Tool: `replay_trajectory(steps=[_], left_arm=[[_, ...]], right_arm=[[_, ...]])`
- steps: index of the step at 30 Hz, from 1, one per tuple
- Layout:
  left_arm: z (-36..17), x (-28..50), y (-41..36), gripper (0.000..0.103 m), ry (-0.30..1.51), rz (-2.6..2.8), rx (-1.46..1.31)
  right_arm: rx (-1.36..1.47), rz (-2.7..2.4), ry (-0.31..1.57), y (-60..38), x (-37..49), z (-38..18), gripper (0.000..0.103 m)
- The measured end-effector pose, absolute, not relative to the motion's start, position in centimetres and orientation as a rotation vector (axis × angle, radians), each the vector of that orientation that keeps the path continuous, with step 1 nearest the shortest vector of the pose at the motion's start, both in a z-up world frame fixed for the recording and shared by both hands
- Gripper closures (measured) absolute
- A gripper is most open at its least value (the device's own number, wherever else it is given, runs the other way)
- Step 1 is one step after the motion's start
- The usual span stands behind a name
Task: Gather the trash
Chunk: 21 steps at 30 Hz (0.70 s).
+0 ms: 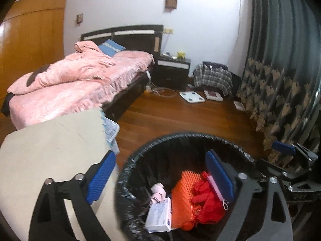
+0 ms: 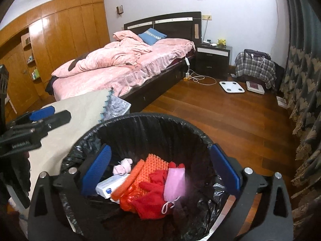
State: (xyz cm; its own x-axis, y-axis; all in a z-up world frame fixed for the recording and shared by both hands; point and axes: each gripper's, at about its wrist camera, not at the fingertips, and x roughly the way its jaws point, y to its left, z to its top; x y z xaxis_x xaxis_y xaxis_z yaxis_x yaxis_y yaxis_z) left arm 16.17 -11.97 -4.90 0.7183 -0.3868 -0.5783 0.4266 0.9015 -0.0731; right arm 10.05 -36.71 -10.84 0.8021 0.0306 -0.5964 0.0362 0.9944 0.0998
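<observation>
A black bin with a black liner stands on the wood floor right below both grippers. In it lie an orange foam net, a red cloth, a white box, a crumpled pink tissue and a pink face mask. My right gripper is open above the bin's mouth, and the mask sits loose below it, touching neither pad. My left gripper is open too, straddling the bin's left rim with nothing held.
A beige cloth-covered surface adjoins the bin on the left. Beyond it stand a bed with pink bedding, a dark nightstand, and a white scale on the floor. A patterned curtain lines the right side.
</observation>
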Motion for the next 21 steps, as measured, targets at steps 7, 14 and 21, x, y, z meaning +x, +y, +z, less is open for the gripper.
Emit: replay_trajectory(steps=[7, 14, 21], left_arm=[[-2.4, 14.8, -8.5, 0.006, 0.585, -0.375, 0.036], [-1.0, 12.4, -6.0, 0.006, 0.554, -0.314, 0.030], [0.2, 9.3, -4.7, 0.006, 0.512, -0.281, 0.055]], right_arm=[[0.102, 0.040, 0.604, -35.1, 8.6, -8.2, 0.005], [0.097, 0.081, 0.586, -32.8, 7.1, -5.8, 0.005], [0.072, 0.122, 0.553, -30.3, 5.2, -3.4, 0.005]])
